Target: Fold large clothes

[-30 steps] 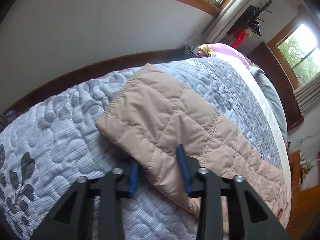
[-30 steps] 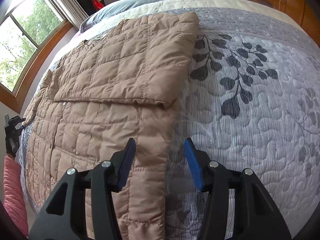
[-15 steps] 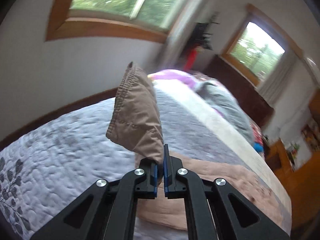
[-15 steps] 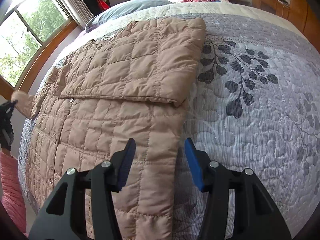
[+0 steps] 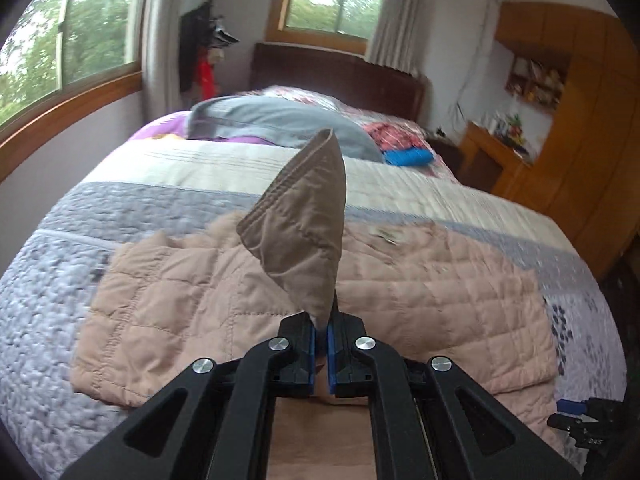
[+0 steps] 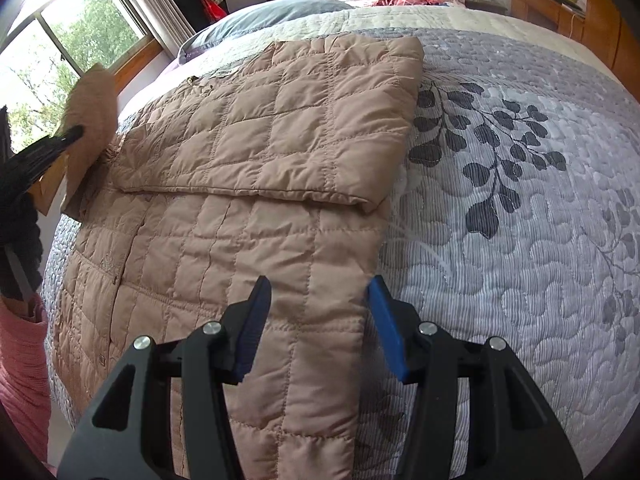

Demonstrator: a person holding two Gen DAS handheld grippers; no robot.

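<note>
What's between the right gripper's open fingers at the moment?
In the right wrist view, the right gripper is open over the jacket's folded side edge; quilted fabric spans the gap.

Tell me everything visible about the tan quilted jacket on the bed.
The jacket is tan, puffy, stitched in squares, spread flat on the grey leaf-pattern bedspread. One sleeve lies folded across the chest. The other sleeve's cuff is raised, pinched in the left gripper. The open right gripper hovers at the hem edge.

Soft daylight enters through the windows [image 5: 68, 52], which are overexposed in the right wrist view. Shadows are faint. Motion blur smears the bedspread [image 5: 60, 264] in the left wrist view; fisheye curvature and dark vignetting mark all edges.
</note>
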